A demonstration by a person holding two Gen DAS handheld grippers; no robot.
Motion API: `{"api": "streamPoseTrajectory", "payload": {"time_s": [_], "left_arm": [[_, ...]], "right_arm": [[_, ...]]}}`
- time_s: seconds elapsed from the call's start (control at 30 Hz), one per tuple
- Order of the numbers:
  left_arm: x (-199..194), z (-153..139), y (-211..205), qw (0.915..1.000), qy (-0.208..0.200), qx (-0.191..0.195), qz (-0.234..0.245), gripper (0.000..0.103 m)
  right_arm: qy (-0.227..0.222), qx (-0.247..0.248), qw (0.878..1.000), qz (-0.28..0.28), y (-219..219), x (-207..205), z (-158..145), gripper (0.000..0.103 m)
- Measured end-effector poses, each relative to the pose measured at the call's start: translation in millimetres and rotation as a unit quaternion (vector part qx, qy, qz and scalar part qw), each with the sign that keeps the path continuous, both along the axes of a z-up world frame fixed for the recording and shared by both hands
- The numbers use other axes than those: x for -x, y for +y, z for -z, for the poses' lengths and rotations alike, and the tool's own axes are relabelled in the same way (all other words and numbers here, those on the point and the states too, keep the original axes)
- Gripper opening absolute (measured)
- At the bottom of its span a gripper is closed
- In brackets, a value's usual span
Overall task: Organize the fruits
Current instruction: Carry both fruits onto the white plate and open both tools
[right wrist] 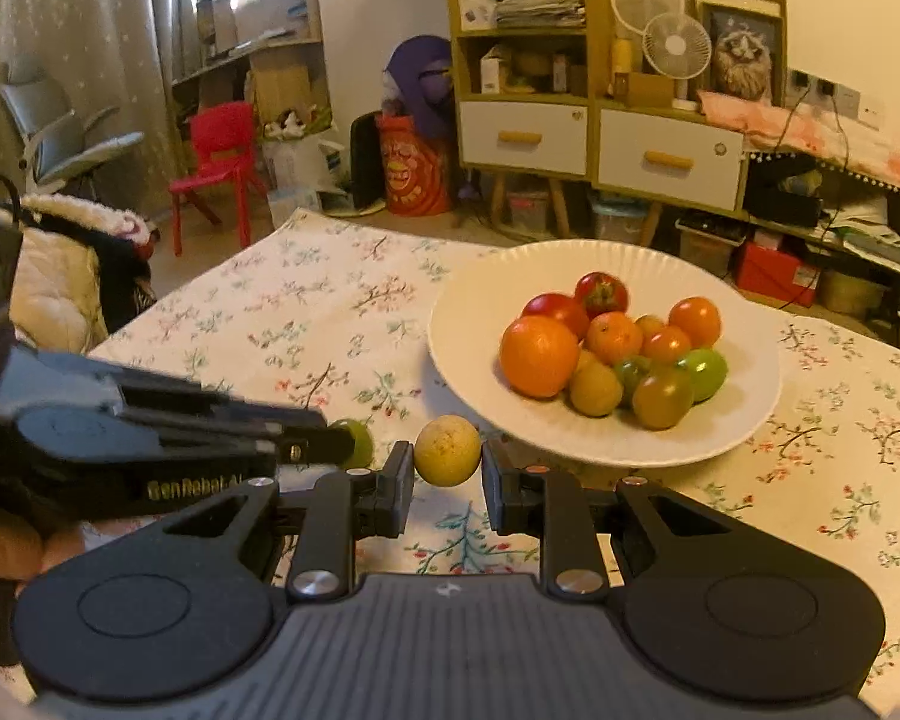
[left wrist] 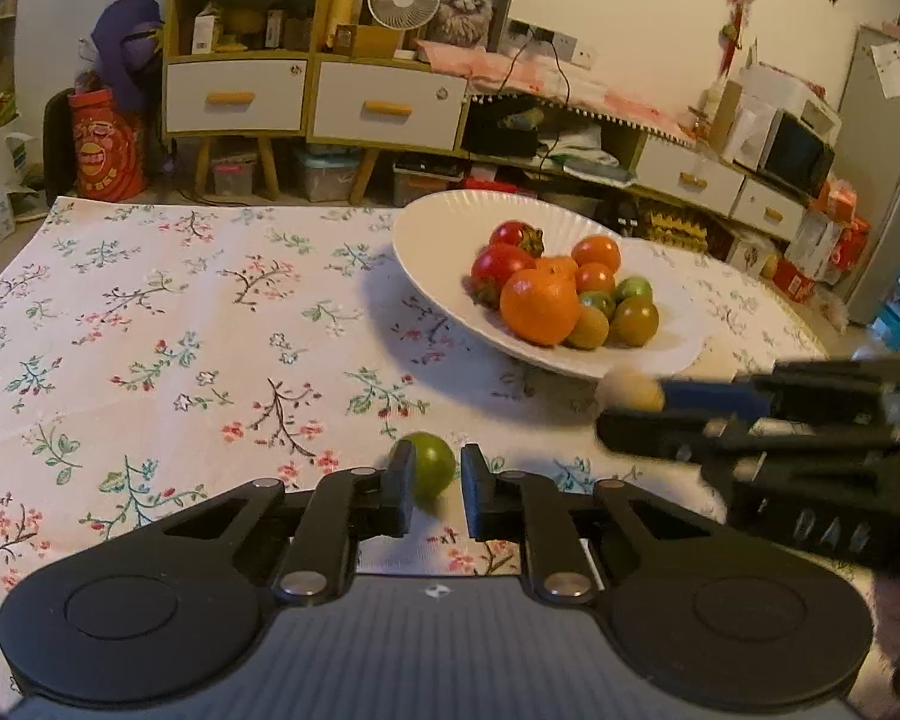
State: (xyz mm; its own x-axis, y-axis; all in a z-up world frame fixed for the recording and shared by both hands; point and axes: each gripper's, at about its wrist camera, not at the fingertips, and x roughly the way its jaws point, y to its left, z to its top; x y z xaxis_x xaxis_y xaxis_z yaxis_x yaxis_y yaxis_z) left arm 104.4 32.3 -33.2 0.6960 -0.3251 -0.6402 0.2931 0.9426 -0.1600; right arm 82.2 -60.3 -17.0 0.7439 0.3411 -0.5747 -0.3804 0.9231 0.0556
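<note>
A small green fruit rests on the floral tablecloth between the fingertips of my left gripper. The left finger touches it; a thin gap shows at the right finger, so the jaws stand open around it. My right gripper is shut on a round yellow fruit, held above the cloth just in front of the white plate. That plate holds an orange, red tomatoes and several small orange and green fruits. In the left wrist view the right gripper reaches in from the right, blurred.
The left gripper lies close beside the right one, its tip at the green fruit. A hand and a fluffy white garment are at the left. The table's far edge faces cabinets and a red chair.
</note>
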Motion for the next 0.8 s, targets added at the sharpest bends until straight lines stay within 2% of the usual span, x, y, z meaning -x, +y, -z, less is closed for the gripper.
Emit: {"api": "streamPoseTrajectory", "payload": {"time_s": [0.07,0.2,0.37,0.43,0.5,0.8], "left_arm": [[2.3,1.7,-2.1,0.9999,-0.01,-0.013,0.003,0.03],[1.9,6.5,-3.8,0.9997,-0.012,-0.02,-0.005,0.049],[-4.1,12.5,-7.8,0.9994,-0.008,-0.034,0.0,0.049],[-5.0,14.4,-9.3,0.9992,-0.009,-0.038,0.0,0.046],[-5.0,15.2,-8.7,0.9993,-0.008,-0.036,0.0,0.04],[1.1,-3.9,-8.1,0.9996,-0.023,-0.016,0.008,0.039]], "right_arm": [[0.001,-0.002,1.0,0.007,-3.4,-2.0,-0.1,0.022],[0.006,0.003,1.0,0.018,-8.3,-6.8,3.3,0.022],[0.013,0.003,0.999,0.031,-12.2,-11.5,7.2,0.022],[0.014,0.004,0.999,0.032,-14.5,-11.8,8.5,0.022],[0.015,0.005,0.999,0.032,-14.8,-12.0,9.4,0.022],[0.014,-0.004,1.0,0.027,-17.1,-6.2,4.4,0.022]]}}
